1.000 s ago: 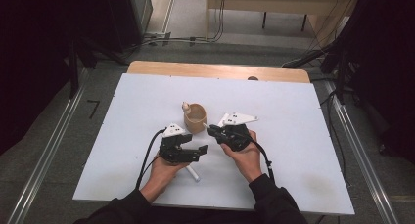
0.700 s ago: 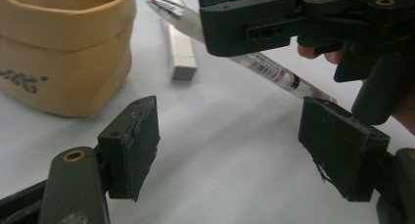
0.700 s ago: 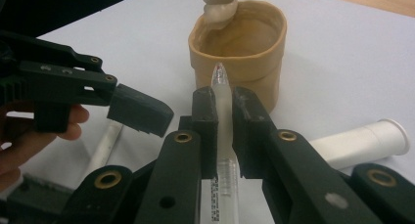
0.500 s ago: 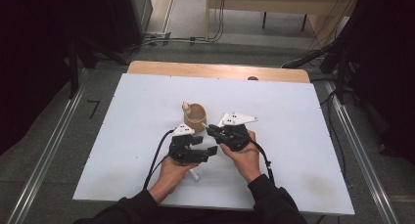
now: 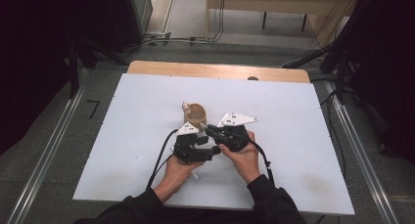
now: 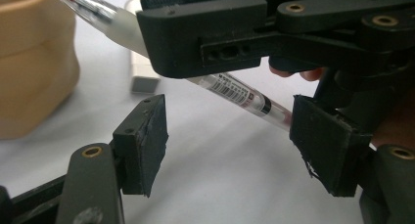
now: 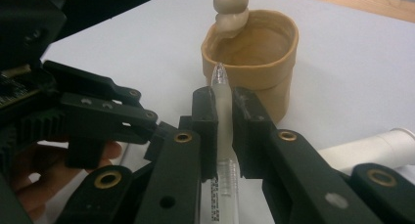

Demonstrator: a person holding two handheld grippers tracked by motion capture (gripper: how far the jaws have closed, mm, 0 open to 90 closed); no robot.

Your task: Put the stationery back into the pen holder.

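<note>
A clear pen (image 5: 204, 128) is the object being handled, and from the high view only its tip peeks out just in front of the right gripper (image 5: 215, 134), pointing toward a tan cup (image 5: 196, 115) that stands upright near the middle of the white table (image 5: 293, 111). The cup has a small pale figure (image 5: 186, 106) perched on its far-left rim, and its inside cannot be judged from here. The left gripper (image 5: 211, 149) sits just beside the right gripper, both held low over the table by a person's hands in dark sleeves; how far either is spread cannot be told from this height. In the left gripper view, the two black pads (image 6: 152, 136) stand wide apart with nothing between them touching either pad; the pen (image 6: 235, 89), with a barcode label on its clear barrel, crosses diagonally beyond them, gripped higher up by the right gripper (image 6: 205, 38). The tan cup (image 6: 34, 57) fills the upper left corner. In the right gripper view, the right gripper (image 7: 224, 131) is clamped narrowly on the pen (image 7: 222, 136), whose clear barrel runs up between the jaws with its tip aimed at the cup (image 7: 254, 62). The cup looks empty inside, with the rounded figure (image 7: 231, 11) on its rim. The left gripper (image 7: 98, 111) is at the left, and a white tube (image 7: 377, 145) lies on the table at the right.
</note>
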